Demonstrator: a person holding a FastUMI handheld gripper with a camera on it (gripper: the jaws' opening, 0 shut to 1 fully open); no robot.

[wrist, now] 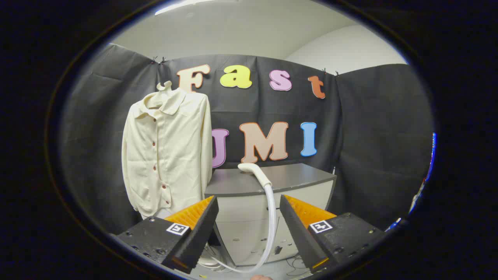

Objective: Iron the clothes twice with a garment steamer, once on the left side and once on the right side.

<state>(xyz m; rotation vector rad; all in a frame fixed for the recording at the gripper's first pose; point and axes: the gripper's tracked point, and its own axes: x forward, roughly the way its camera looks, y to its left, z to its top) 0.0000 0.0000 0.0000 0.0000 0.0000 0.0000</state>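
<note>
A cream button-up shirt hangs on a hanger against the booth wall, to the left of a grey cabinet. The white steamer head lies on the cabinet's top near its front edge. Its pale hose drops down the cabinet's front and loops along the floor. My gripper is open, well short of the cabinet, with nothing between its fingers. The steamer head sits beyond the fingers, roughly in line with the gap between them. The shirt is off to the left beyond the left finger.
The cabinet has a pale front with drawers or doors. A round white base and thin cables lie on the floor at the cabinet's foot. Black cloth walls close the booth behind and on both sides.
</note>
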